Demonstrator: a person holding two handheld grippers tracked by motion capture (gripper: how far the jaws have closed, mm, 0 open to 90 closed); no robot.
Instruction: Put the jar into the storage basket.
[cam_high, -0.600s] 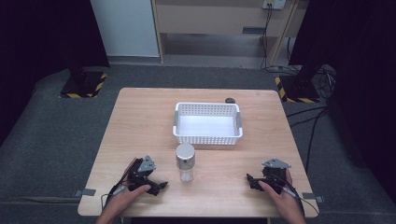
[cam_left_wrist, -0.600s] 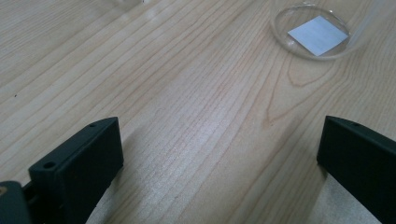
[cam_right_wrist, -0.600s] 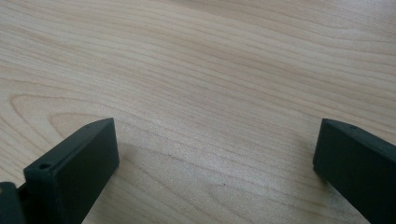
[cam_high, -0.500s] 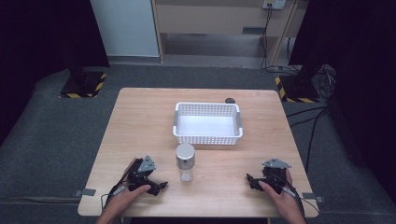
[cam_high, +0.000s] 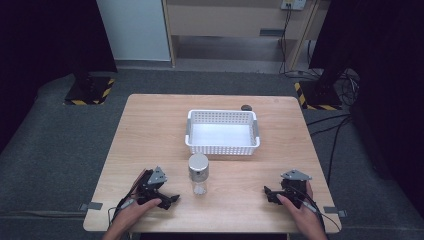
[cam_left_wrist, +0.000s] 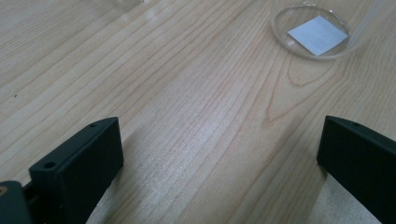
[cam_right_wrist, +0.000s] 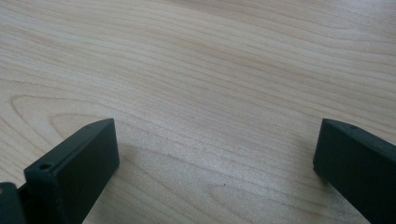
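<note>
A clear jar (cam_high: 198, 174) with a silver lid stands upright near the table's front middle; its round glass base (cam_left_wrist: 312, 33) shows at the top right of the left gripper view. A white perforated basket (cam_high: 189, 129) sits just behind it. My left gripper (cam_high: 170, 200) rests low at the front left, a hand's width left of the jar, jaws wide open (cam_left_wrist: 219, 163) over bare wood. At the front right, my right gripper (cam_high: 269, 195) also stands open (cam_right_wrist: 215, 163), with nothing between its jaws and well apart from the jar.
A small dark object (cam_high: 246, 107) lies near the table's far edge behind the basket. The wooden table (cam_high: 150, 135) stands on grey carpet, with dark stands, cables and a cabinet beyond.
</note>
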